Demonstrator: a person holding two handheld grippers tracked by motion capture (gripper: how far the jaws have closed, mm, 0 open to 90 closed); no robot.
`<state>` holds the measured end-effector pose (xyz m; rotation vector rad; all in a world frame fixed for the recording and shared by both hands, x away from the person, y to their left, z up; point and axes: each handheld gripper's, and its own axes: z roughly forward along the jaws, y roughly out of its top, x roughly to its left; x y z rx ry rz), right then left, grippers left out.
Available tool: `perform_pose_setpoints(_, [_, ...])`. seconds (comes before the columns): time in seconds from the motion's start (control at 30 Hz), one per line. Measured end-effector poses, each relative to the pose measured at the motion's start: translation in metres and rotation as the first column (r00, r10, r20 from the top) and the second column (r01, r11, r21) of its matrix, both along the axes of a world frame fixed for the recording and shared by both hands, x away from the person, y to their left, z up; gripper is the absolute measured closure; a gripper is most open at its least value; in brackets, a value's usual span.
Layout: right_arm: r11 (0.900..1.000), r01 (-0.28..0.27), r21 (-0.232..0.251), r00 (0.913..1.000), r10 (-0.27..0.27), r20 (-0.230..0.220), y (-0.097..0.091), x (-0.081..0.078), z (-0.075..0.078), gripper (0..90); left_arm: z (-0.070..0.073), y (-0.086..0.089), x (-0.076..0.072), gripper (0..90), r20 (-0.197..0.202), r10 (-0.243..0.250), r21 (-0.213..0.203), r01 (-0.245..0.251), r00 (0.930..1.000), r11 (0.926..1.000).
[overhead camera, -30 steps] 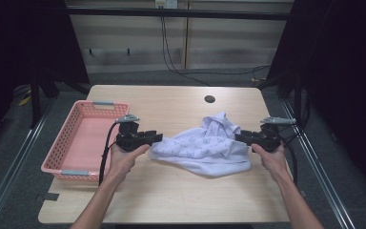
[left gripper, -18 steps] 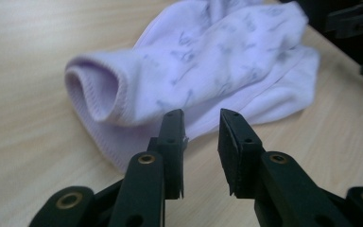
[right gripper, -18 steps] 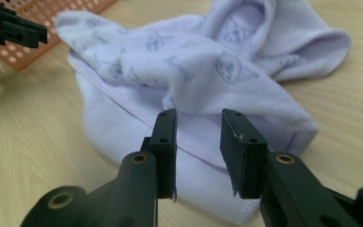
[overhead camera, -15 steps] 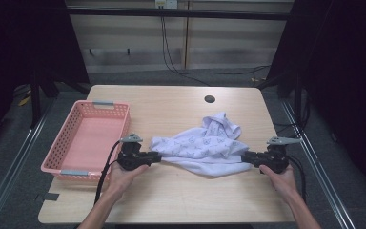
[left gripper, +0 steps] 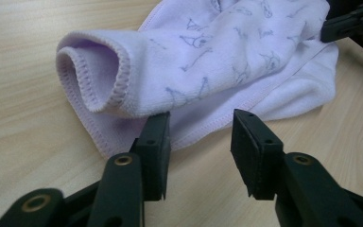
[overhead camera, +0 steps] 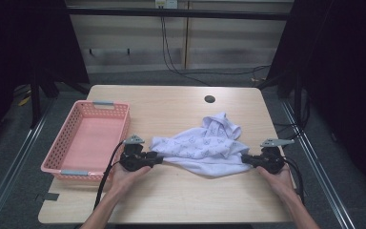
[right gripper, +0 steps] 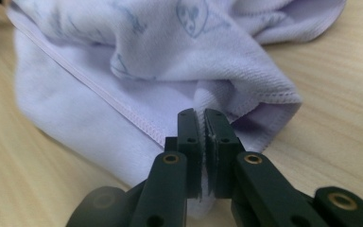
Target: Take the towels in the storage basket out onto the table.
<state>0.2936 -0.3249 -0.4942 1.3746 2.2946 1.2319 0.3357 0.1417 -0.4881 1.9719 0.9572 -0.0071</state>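
cloth [overhead camera: 198, 150] crumpled mid-table | grippers at both ends | pink basket [overhead camera: 57, 164] left

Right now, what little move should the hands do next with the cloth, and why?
Probably close the left hand-held gripper on the cloth edge. Its jaws have just been opening and stand apart at the hem, while the right hand-held gripper is already clamped on its corner.
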Motion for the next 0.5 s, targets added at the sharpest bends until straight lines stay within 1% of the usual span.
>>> perform_pose_setpoints(0.03, [0.9998, 0.008, 0.019, 0.9999, -0.009, 0.005, -0.002, -0.002, 0.004, 85.7, -0.001, 0.001, 0.0, 56.5, 0.002, 0.005, 0.006, -0.005, 1.0, 1.0])
perform_pose_setpoints(0.07, [0.9993, 0.008, 0.036, 0.9999, -0.009, 0.014, -0.005, -0.003, 0.007, 86.1, -0.002, 0.001, 0.001, 56.2, -0.004, 0.011, 0.005, -0.011, 0.9999, 0.9999])
perform_pose_setpoints(0.1, [0.999, 0.014, 0.041, 0.9996, -0.015, 0.022, -0.008, -0.005, 0.01, 86.6, -0.002, 0.002, 0.002, 56.1, -0.008, 0.015, 0.005, -0.015, 0.9999, 0.9999])
perform_pose_setpoints(0.13, [0.9988, 0.027, 0.041, 0.9992, -0.029, 0.028, -0.01, -0.007, 0.013, 86.9, -0.002, 0.003, 0.002, 55.5, -0.002, 0.026, 0.004, -0.026, 0.9997, 0.9997])
perform_pose_setpoints(0.17, [0.9981, 0.031, 0.054, 0.9992, -0.033, 0.022, -0.013, -0.009, 0.015, 87.2, -0.001, 0.004, 0.003, 54.8, -0.003, 0.032, -0.002, -0.032, 0.9995, 0.9995])
perform_pose_setpoints(0.2, [0.9983, 0.029, 0.05, 0.9991, -0.031, 0.029, -0.016, -0.011, 0.016, 87.4, -0.002, 0.005, 0.003, 54.4, -0.006, 0.038, -0.009, -0.038, 0.9993, 0.9992])
perform_pose_setpoints(0.23, [0.9979, 0.036, 0.054, 0.9989, -0.037, 0.028, -0.019, -0.012, 0.017, 87.6, -0.002, 0.004, 0.004, 53.5, -0.003, 0.042, -0.001, -0.042, 0.9991, 0.9991])
perform_pose_setpoints(0.27, [0.9982, 0.035, 0.049, 0.999, -0.037, 0.025, -0.021, -0.014, 0.017, 87.6, -0.003, 0.003, 0.004, 52.7, -0.005, 0.032, 0.006, -0.032, 0.9995, 0.9995])
perform_pose_setpoints(0.3, [0.9981, 0.033, 0.052, 0.9992, -0.035, 0.021, -0.024, -0.016, 0.016, 87.6, -0.004, 0.002, 0.004, 52.3, -0.008, 0.033, 0.011, -0.033, 0.9994, 0.9994])
perform_pose_setpoints(0.37, [0.9977, 0.033, 0.059, 0.9993, -0.034, 0.018, -0.028, -0.02, 0.015, 87.6, -0.008, -0.001, 0.005, 51.7, -0.01, 0.018, 0.024, -0.018, 0.9998, 0.9996])
perform_pose_setpoints(0.4, [0.9977, 0.032, 0.06, 0.9993, -0.033, 0.02, -0.028, -0.02, 0.014, 87.6, -0.01, -0.003, 0.006, 50.7, -0.007, 0.02, 0.019, -0.02, 0.9998, 0.9996])
perform_pose_setpoints(0.43, [0.9976, 0.035, 0.059, 0.9992, -0.036, 0.014, -0.028, -0.021, 0.014, 87.6, -0.011, -0.004, 0.007, 49.7, -0.005, 0.023, 0.024, -0.023, 0.9997, 0.9994])
perform_pose_setpoints(0.5, [0.998, 0.025, 0.058, 0.9997, -0.026, 0.006, -0.026, -0.02, 0.013, 87.5, -0.012, -0.005, 0.009, 48.2, 0.007, 0.026, 0.036, -0.026, 0.9996, 0.999])
